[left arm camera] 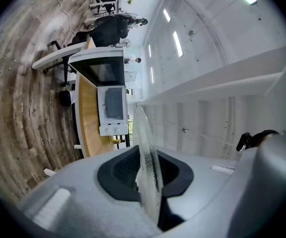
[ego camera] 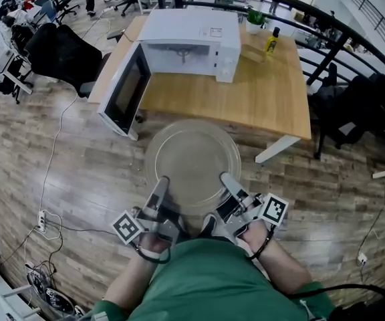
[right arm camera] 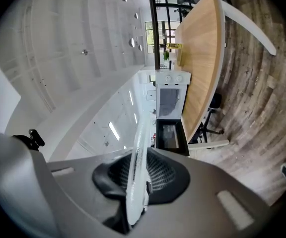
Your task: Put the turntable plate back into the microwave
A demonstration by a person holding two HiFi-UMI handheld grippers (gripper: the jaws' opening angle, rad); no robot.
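A clear glass turntable plate (ego camera: 192, 160) hangs level over the wood floor, in front of the table. My left gripper (ego camera: 161, 184) is shut on its near left rim, and my right gripper (ego camera: 228, 181) is shut on its near right rim. In the left gripper view the plate (left arm camera: 148, 167) runs edge-on between the dark pads. The right gripper view shows the plate's rim (right arm camera: 139, 167) clamped the same way. The white microwave (ego camera: 191, 42) stands on the wooden table (ego camera: 266, 95) ahead, its door (ego camera: 125, 89) swung wide open to the left and its cavity (ego camera: 182, 57) showing.
A yellow bottle (ego camera: 271, 41) and a small green plant (ego camera: 254, 19) stand on the table right of the microwave. A black office chair (ego camera: 62, 52) sits left of the open door, another dark chair (ego camera: 363, 102) at the right. Cables (ego camera: 52, 166) trail across the floor at left.
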